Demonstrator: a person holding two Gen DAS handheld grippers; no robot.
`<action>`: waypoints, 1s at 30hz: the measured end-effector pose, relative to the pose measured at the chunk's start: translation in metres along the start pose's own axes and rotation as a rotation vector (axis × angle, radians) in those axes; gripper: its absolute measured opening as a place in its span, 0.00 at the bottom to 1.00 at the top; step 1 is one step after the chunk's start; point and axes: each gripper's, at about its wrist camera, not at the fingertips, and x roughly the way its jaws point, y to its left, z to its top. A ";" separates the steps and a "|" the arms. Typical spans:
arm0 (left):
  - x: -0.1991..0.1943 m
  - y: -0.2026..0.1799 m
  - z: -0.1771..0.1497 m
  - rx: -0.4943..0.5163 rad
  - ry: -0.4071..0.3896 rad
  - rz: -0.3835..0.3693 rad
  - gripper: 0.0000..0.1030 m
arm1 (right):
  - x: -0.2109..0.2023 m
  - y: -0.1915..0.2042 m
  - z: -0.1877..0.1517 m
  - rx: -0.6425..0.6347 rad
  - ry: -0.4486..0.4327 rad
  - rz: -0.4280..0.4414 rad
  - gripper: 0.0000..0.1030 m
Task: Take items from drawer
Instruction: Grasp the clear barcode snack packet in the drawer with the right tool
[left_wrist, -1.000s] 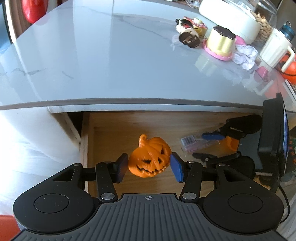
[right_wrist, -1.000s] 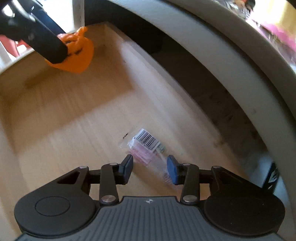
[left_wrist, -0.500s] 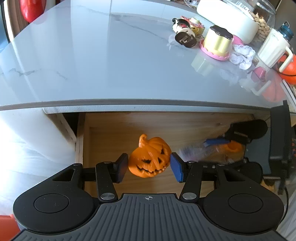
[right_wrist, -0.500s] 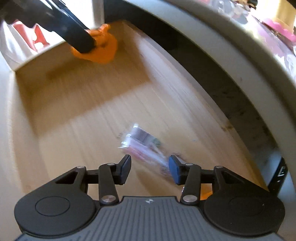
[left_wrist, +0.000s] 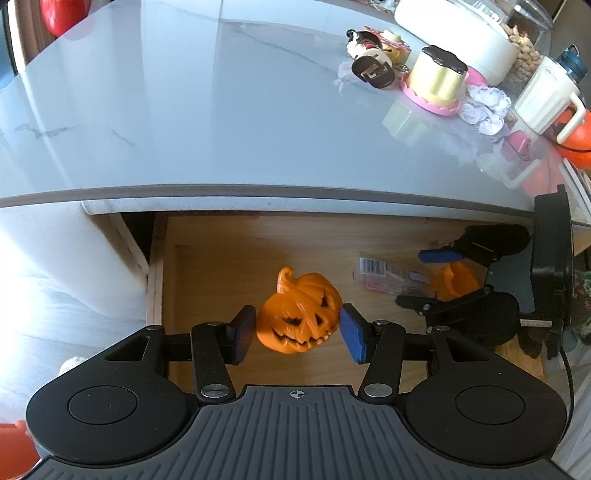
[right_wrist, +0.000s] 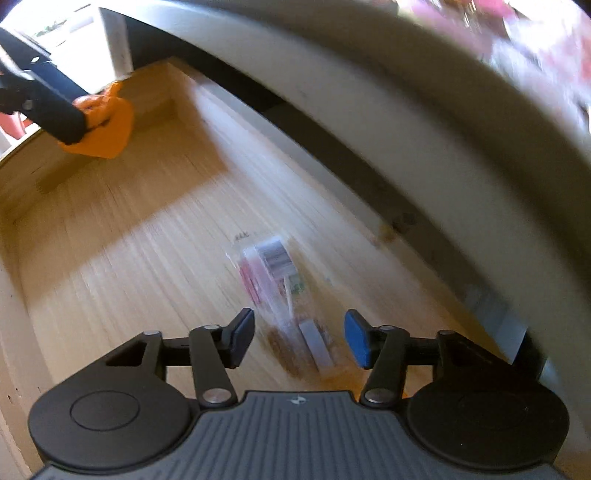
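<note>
Both views look into an open wooden drawer (left_wrist: 221, 258) (right_wrist: 110, 258). An orange jack-o'-lantern pumpkin (left_wrist: 299, 314) (right_wrist: 107, 133) sits between the pads of my left gripper (left_wrist: 297, 336), which is shut on it over the drawer's left part. A clear packet with a barcode label (left_wrist: 384, 275) (right_wrist: 273, 273) lies flat on the drawer floor. My right gripper (right_wrist: 299, 343) (left_wrist: 424, 278) hangs over its near end with the jaws opening. The packet lies between the pads, untouched by them. The right wrist view is blurred.
A small orange thing (left_wrist: 460, 282) lies in the drawer behind my right gripper. The grey marble tabletop (left_wrist: 221, 110) overhangs the drawer's back. On its far right stand a cream jar (left_wrist: 439, 79), toys (left_wrist: 373, 70), crumpled tissue (left_wrist: 484, 107) and a white jug (left_wrist: 543, 99).
My right gripper's jaws have spread wider and it has slid along the drawer, so the packet's near end now lies between its pads. The left gripper and pumpkin have stayed put.
</note>
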 end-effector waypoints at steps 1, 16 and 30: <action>0.000 0.000 0.000 -0.002 0.001 0.003 0.53 | 0.000 0.000 0.000 -0.003 0.002 0.005 0.58; 0.011 -0.003 -0.001 0.012 0.047 0.000 0.53 | -0.008 0.028 0.018 0.142 0.068 0.177 0.57; -0.008 -0.026 -0.008 0.139 0.010 -0.111 0.53 | -0.102 0.041 0.010 0.169 -0.003 0.146 0.31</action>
